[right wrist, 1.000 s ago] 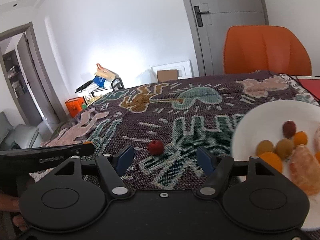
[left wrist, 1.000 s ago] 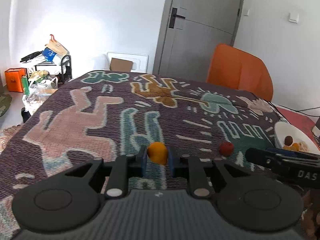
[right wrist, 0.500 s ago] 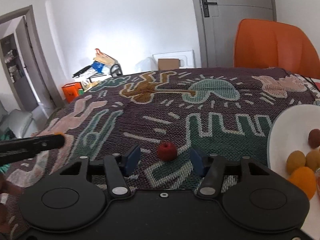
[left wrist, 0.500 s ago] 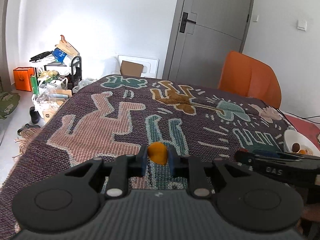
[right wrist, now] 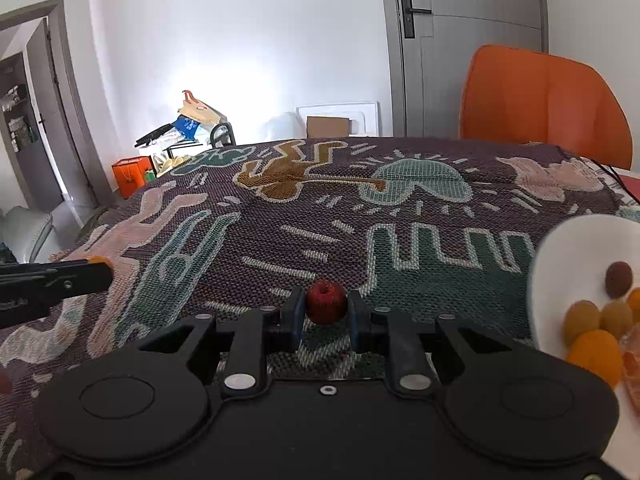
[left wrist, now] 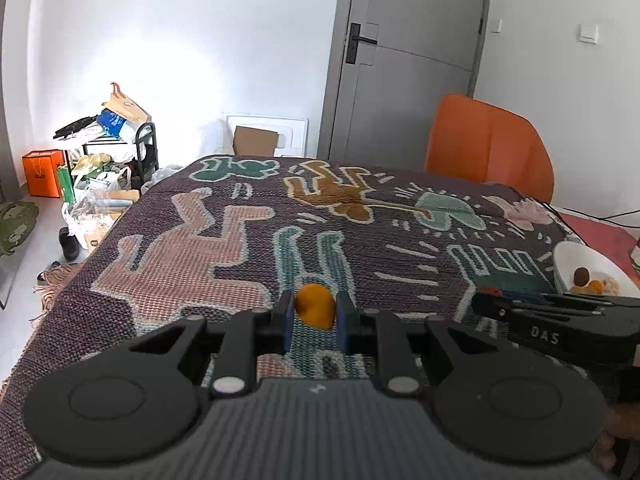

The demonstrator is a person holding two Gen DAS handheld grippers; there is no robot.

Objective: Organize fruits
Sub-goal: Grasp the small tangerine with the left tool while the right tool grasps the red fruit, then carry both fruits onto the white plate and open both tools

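In the left wrist view my left gripper (left wrist: 314, 319) is shut on a small orange fruit (left wrist: 315, 306), held over the patterned cloth. In the right wrist view my right gripper (right wrist: 326, 316) is shut on a small red apple-like fruit (right wrist: 326, 300) that sits low on the cloth. A white plate (right wrist: 568, 248) with several fruits lies at the right, also visible as the plate (left wrist: 580, 256) in the left view. The right gripper (left wrist: 486, 298) shows from the side in the left view, and the left gripper (right wrist: 100, 267) reaches in from the left edge of the right view.
The table is covered by a dark woven cloth (left wrist: 360, 232) with coloured figures. An orange chair (right wrist: 544, 104) stands behind its far right side. A cluttered rack (left wrist: 108, 144) and an orange box (left wrist: 42, 172) stand on the floor at far left. A grey door (left wrist: 412, 60) is behind.
My right gripper's jaws have come together from wide apart onto the red fruit as it moved up to it. My left gripper has kept its grip on the orange fruit.
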